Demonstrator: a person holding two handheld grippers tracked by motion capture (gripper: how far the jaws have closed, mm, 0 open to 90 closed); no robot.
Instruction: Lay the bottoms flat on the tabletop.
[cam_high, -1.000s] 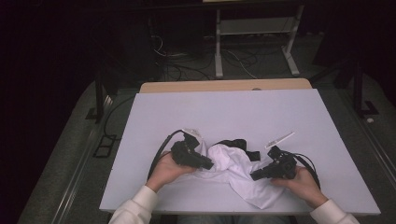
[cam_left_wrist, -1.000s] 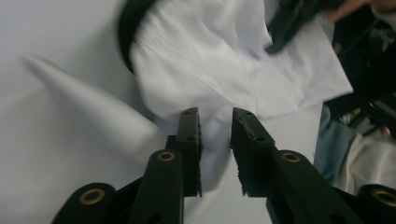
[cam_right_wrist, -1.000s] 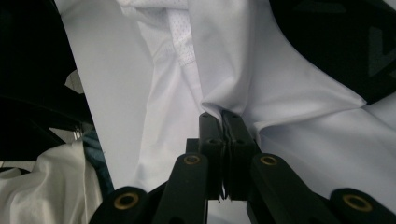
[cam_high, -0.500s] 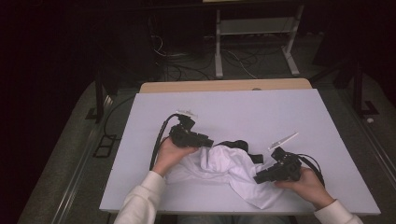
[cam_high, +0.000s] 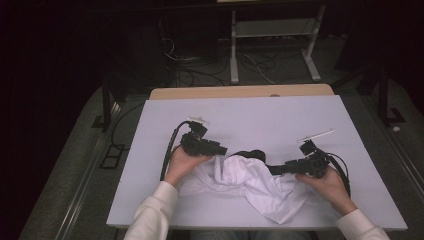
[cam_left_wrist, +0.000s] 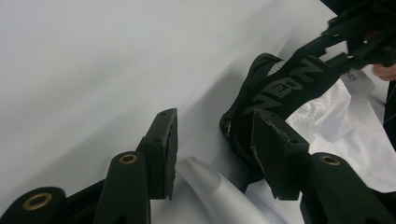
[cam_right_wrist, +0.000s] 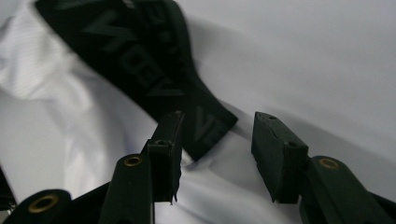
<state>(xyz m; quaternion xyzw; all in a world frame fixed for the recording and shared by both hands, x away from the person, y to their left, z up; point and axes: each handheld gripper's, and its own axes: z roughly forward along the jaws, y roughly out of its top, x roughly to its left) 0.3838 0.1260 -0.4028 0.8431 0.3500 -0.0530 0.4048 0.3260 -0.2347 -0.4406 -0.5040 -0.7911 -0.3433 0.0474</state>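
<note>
The white garment (cam_high: 250, 185) lies crumpled on the desk (cam_high: 260, 115) between both grippers, its black waistband (cam_high: 260, 159) stretched from one to the other, probably to spread it flat. The left gripper (cam_high: 222, 150) has just been opening, with the waistband beside its right jaw. The right gripper (cam_high: 280, 169) has also been opening, with the band end lying loose at its left jaw.

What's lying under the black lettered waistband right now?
The black lettered waistband lies partly on the crumpled white mesh garment and partly on the bare white table. Whatever sits beneath the bunched cloth folds is covered.
</note>
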